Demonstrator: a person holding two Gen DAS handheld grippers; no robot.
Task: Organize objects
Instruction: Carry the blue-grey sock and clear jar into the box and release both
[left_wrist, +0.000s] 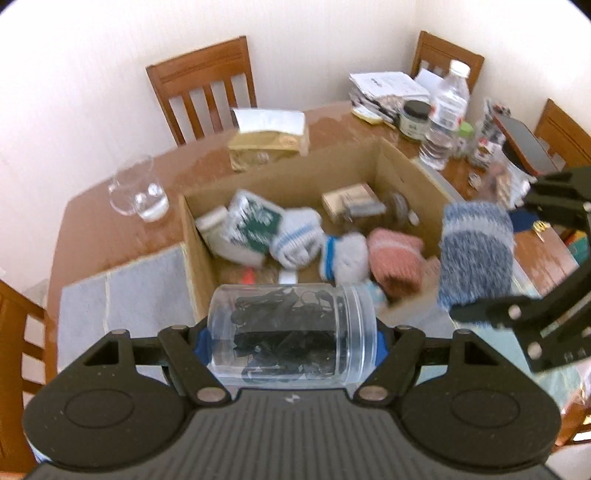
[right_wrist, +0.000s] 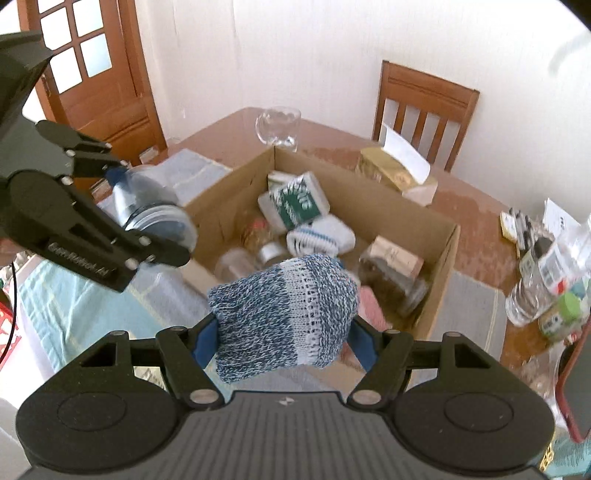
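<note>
Left wrist view: left gripper (left_wrist: 291, 341) clenched across a clear plastic jar of small black pieces (left_wrist: 291, 332), held sideways above the near wall of the open brown cardboard box (left_wrist: 295, 177). Already in the box: a green-and-white packet (left_wrist: 255, 225), a white sock with blue stripes (left_wrist: 295, 236), a rolled pink knit sock (left_wrist: 395, 264), a small tan carton (left_wrist: 351, 201). Probably past halfway, judging by the fill. Still outside on the brown wooden desk (left_wrist: 99, 229): a clear glass mug (left_wrist: 135, 192), a gold tissue box (left_wrist: 267, 142), a clear water bottle (left_wrist: 445, 114), a dark-lidded jar (left_wrist: 415, 120), a stack of papers (left_wrist: 388, 90).

Right wrist view: right gripper (right_wrist: 282, 338) clamped on a rolled blue-and-white knit sock (right_wrist: 282, 314), held over the box's near edge, not yet dropped in. Grey placemats (right_wrist: 469, 314) beside the box on the desk. Around it, wooden slat-back chairs (right_wrist: 424, 103), white walls, a brown panelled door with glass panes (right_wrist: 92, 62).
</note>
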